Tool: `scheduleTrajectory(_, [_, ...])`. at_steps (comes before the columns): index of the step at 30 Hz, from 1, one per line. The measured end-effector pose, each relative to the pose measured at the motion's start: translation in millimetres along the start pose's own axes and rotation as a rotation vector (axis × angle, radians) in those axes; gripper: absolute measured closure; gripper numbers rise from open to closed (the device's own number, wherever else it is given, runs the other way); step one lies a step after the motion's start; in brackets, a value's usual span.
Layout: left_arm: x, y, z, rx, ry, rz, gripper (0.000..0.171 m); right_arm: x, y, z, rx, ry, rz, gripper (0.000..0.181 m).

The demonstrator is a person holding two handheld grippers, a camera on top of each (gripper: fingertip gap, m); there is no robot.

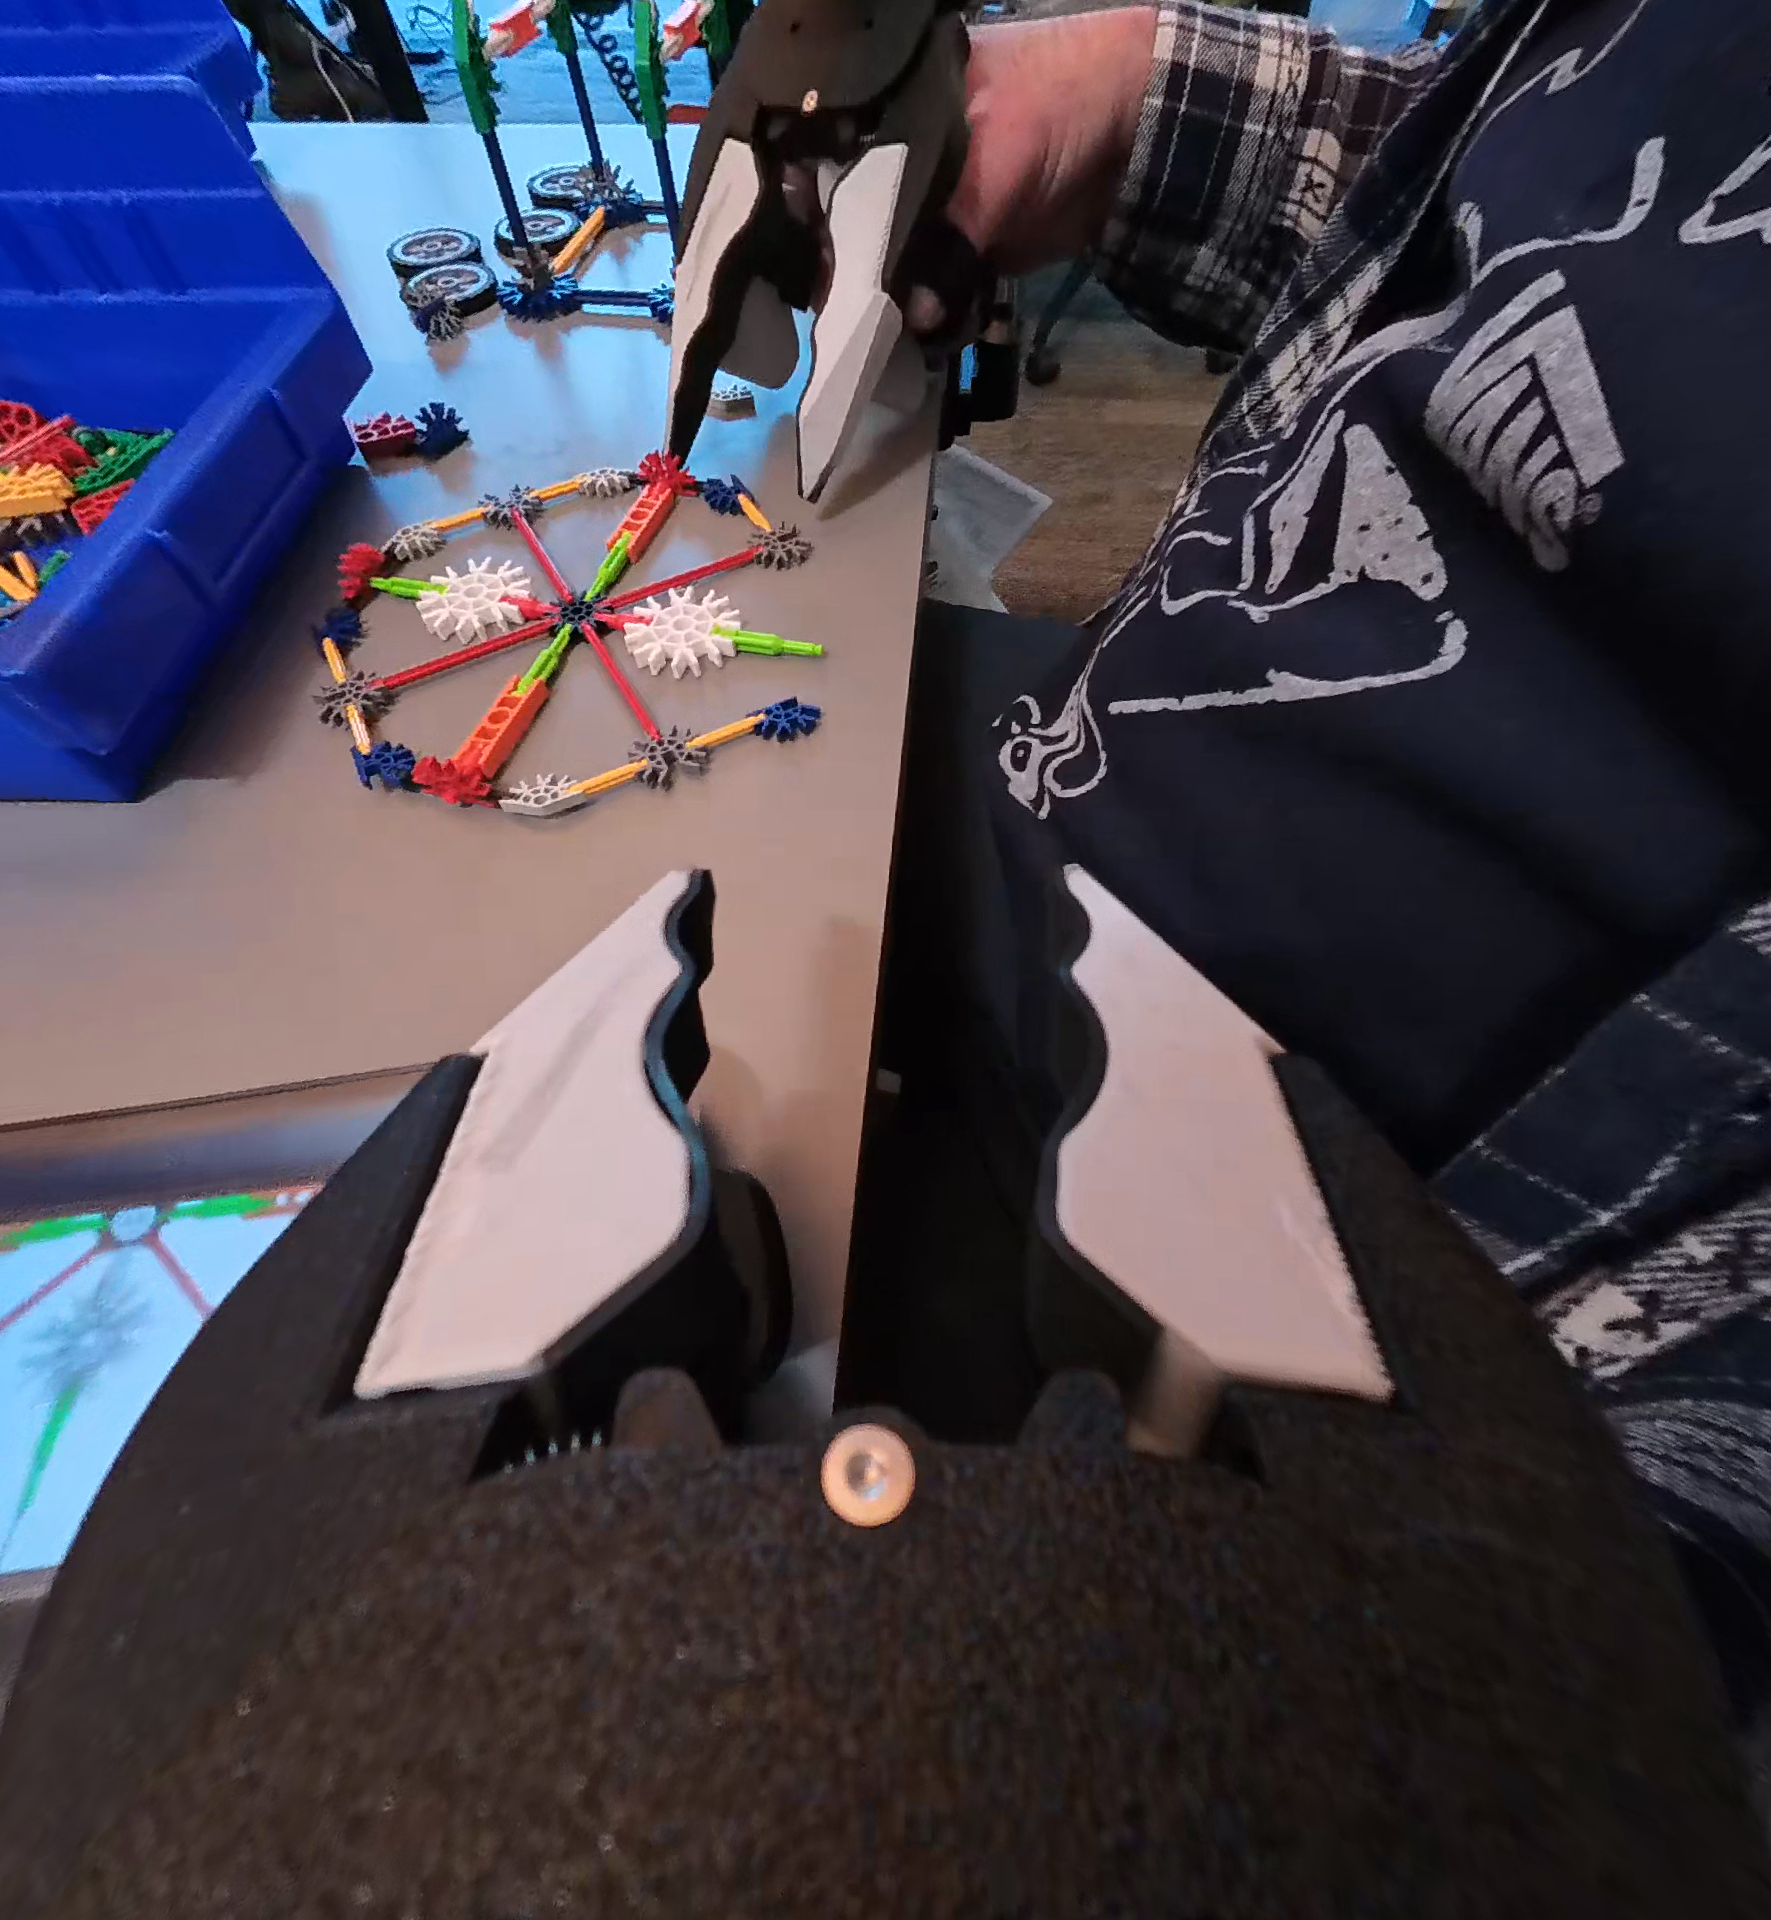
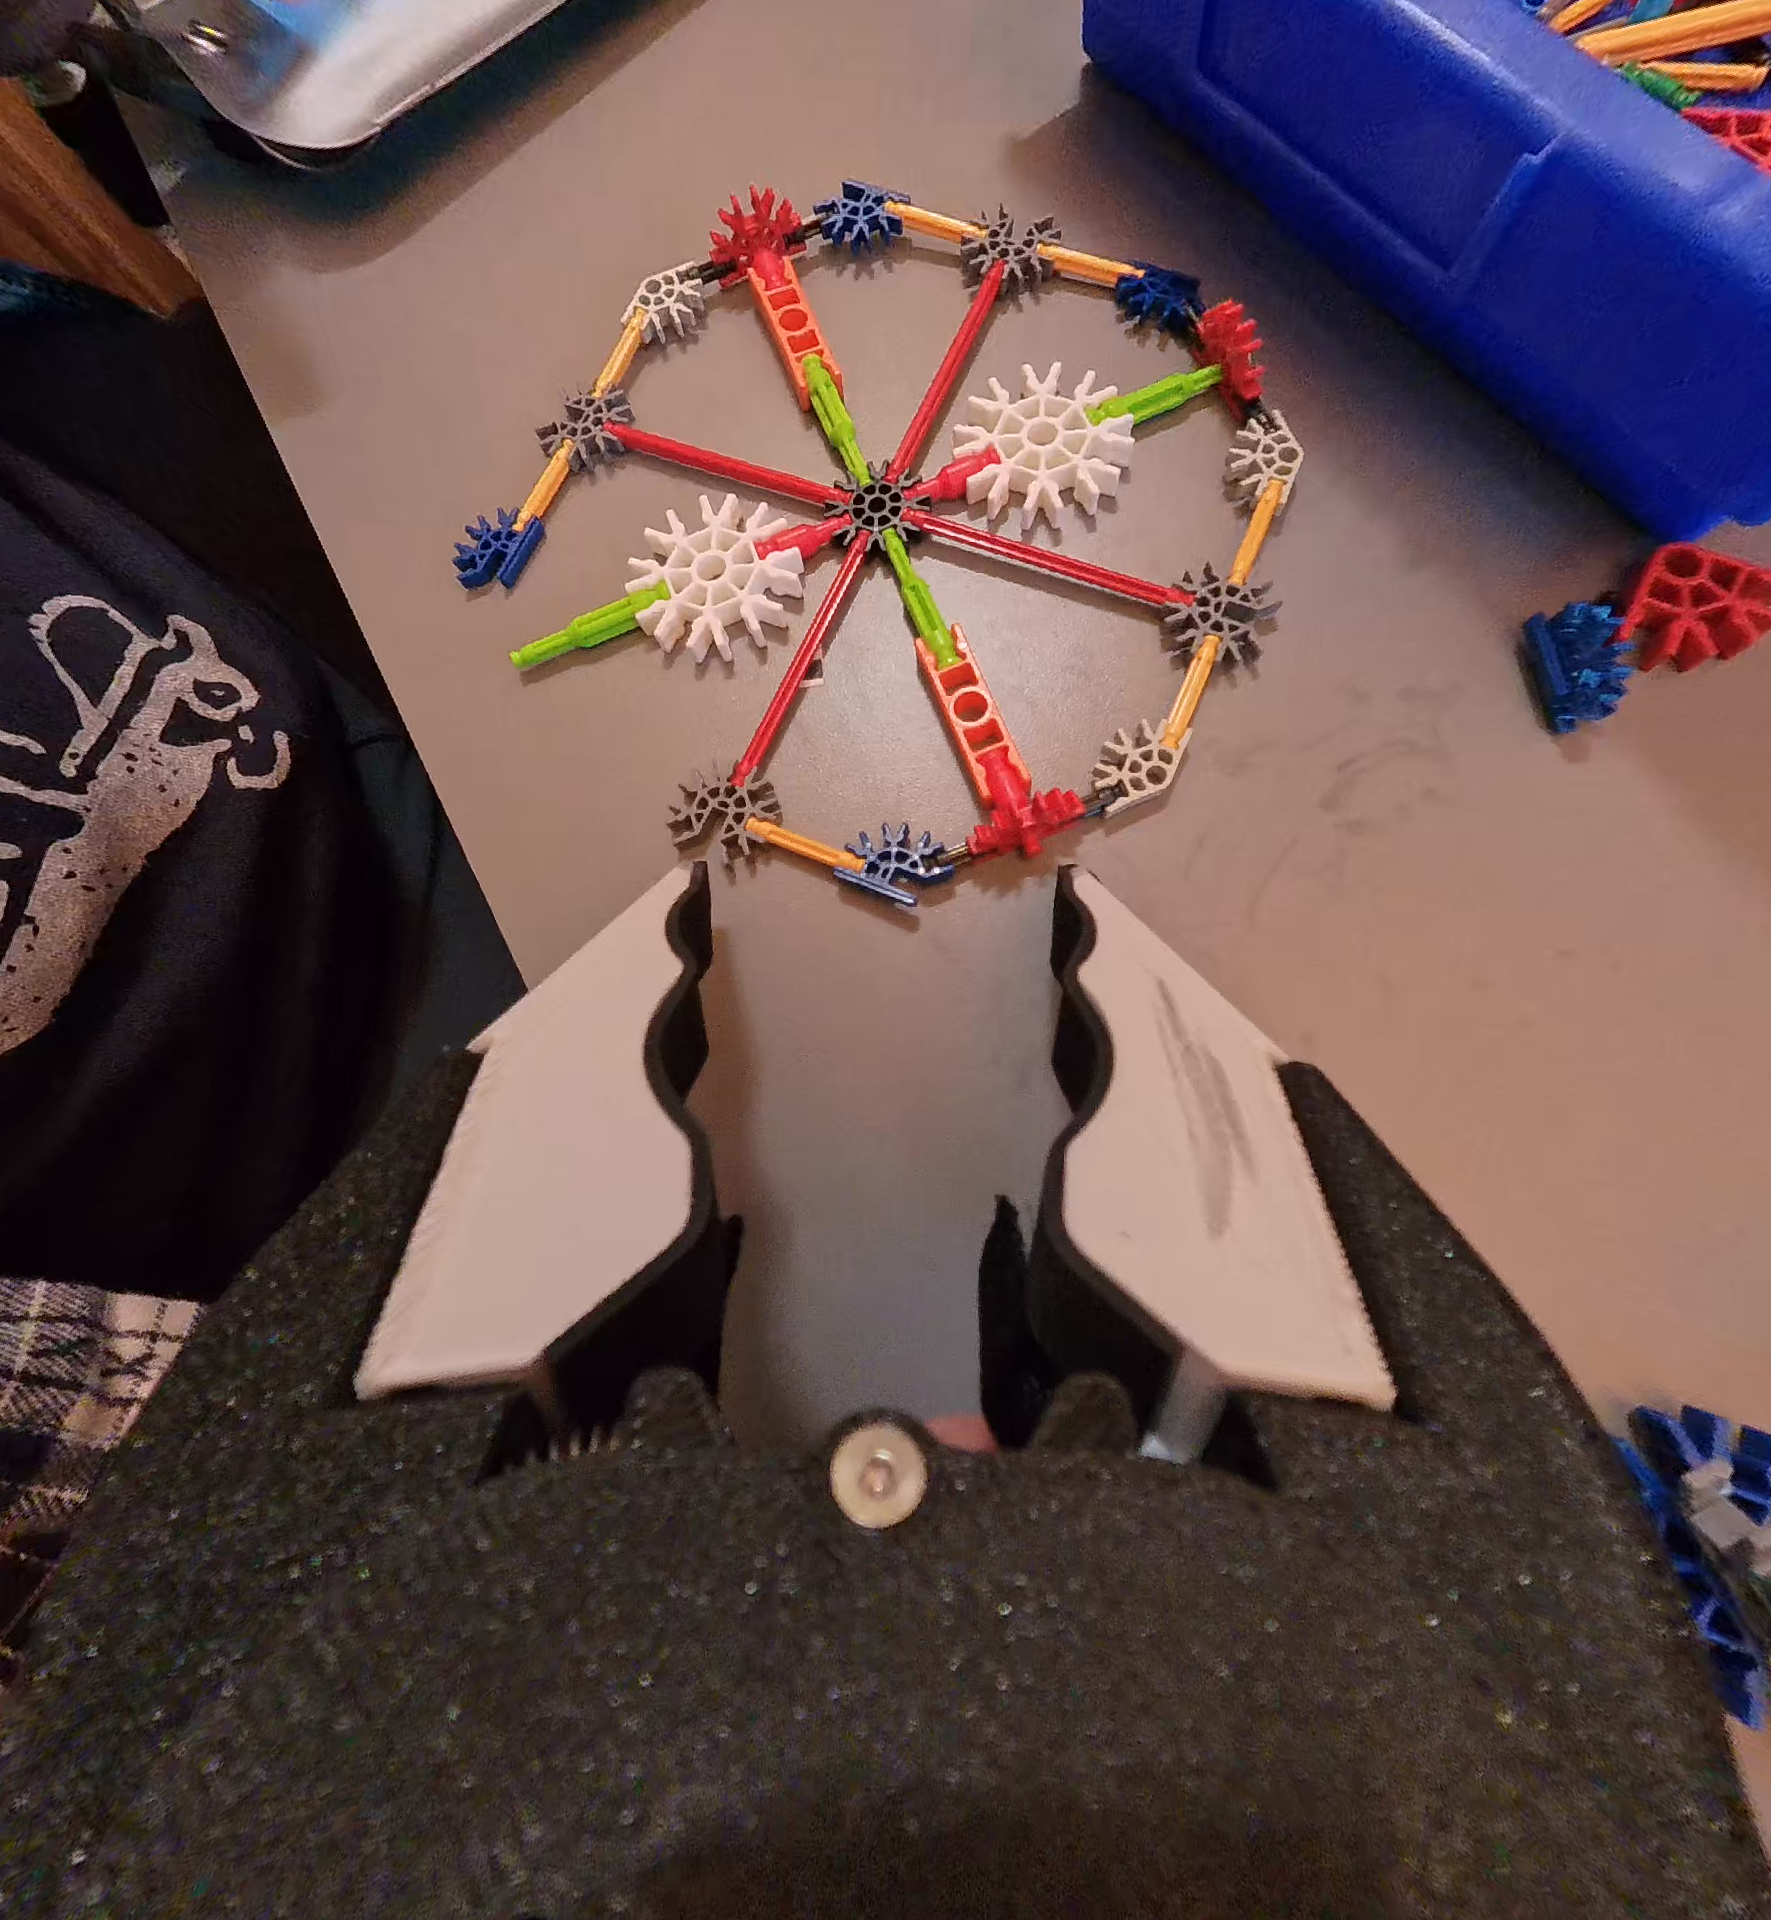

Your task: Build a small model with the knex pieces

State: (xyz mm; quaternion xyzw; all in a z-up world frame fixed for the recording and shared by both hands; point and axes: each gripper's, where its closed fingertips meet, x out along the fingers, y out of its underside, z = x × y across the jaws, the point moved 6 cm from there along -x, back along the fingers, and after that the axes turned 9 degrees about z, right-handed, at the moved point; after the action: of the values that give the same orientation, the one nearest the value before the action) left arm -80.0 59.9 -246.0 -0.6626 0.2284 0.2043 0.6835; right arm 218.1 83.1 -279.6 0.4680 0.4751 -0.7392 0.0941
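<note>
Right wrist view shows the right gripper (image 2: pixel 881 883) empty, jaws apart, just beside the toy wheel (image 2: pixel 876 506) flat on the table (image 2: pixel 1380 935); it looks light, loosely jointed, best gripped by a rim connector.

One flat wheel assembly (image 2: pixel 886 509) of rods and connectors on the table. In it: two white snowflake connectors (image 2: pixel 1042 442), two orange blocks (image 2: pixel 969 717), four long red spokes (image 2: pixel 715 462), one black hub (image 2: pixel 876 506). One blue bin (image 1: pixel 133 436) at the far left. Three black tyres (image 1: pixel 445 265) farther off.
</note>
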Motion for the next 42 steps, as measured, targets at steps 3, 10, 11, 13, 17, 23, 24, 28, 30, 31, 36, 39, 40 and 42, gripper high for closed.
scheduleTrajectory(3, [-5.3,-2.5,-0.5,0.012,-0.02,-0.025,0.111,-0.3,0.1,-0.1,0.003,-0.004,-0.002,0.116])
scheduleTrajectory(10, [-17.5,6.8,12.1,-0.026,-0.081,-0.009,0.112,-0.7,-0.1,-0.8,0.014,-0.017,-0.005,0.116])
scheduleTrajectory(11, [-16.2,8.6,12.6,-0.038,-0.072,-0.001,0.112,-0.8,-0.1,-0.9,0.015,-0.018,-0.006,0.116])
scheduleTrajectory(13, [-12.9,8.2,10.2,-0.033,-0.055,0.005,0.112,-0.8,-0.1,-1.0,0.017,-0.018,-0.006,0.116])
scheduleTrajectory(17, [-5.8,0.9,2.4,0.003,-0.019,0.001,0.111,-0.8,-0.1,-0.9,0.017,-0.015,-0.006,0.117])
scheduleTrajectory(23, [-5.6,-0.5,2.0,0.011,-0.013,0.004,0.112,-1.0,0.0,-1.1,0.019,-0.018,-0.007,0.117])
scheduleTrajectory(24, [-7.6,-0.8,2.2,0.018,-0.023,0.002,0.112,-1.0,0.0,-1.1,0.02,-0.02,-0.008,0.117])
scheduleTrajectory(28, [-20.0,-0.3,9.9,0.004,-0.086,-0.008,0.114,-1.2,0.0,-1.2,0.023,-0.026,-0.009,0.117])
scheduleTrajectory(30, [-21.0,4.7,13.7,-0.01,-0.099,0.013,0.114,-1.2,0.1,-1.1,0.021,-0.026,-0.009,0.116])
scheduleTrajectory(31, [-19.2,7.5,15.1,-0.019,-0.1,0.029,0.114,-1.2,0.1,-1.0,0.021,-0.026,-0.009,0.116])
scheduleTrajectory(36, [-6.7,4.4,8.6,0.013,-0.058,0.075,0.113,-1.2,0.2,-0.8,0.019,-0.025,-0.01,0.116])
scheduleTrajectory(39, [-1.3,1.5,6.0,0.033,-0.038,0.083,0.113,-1.3,0.3,-0.8,0.019,-0.027,-0.011,0.116])
scheduleTrajectory(40, [0.1,1.4,5.5,0.038,-0.035,0.087,0.113,-1.4,0.4,-0.7,0.019,-0.027,-0.011,0.116])
scheduleTrajectory(42, [1.4,-0.7,3.6,0.039,-0.022,0.072,0.113,-1.4,0.4,-0.6,0.018,-0.028,-0.012,0.116])
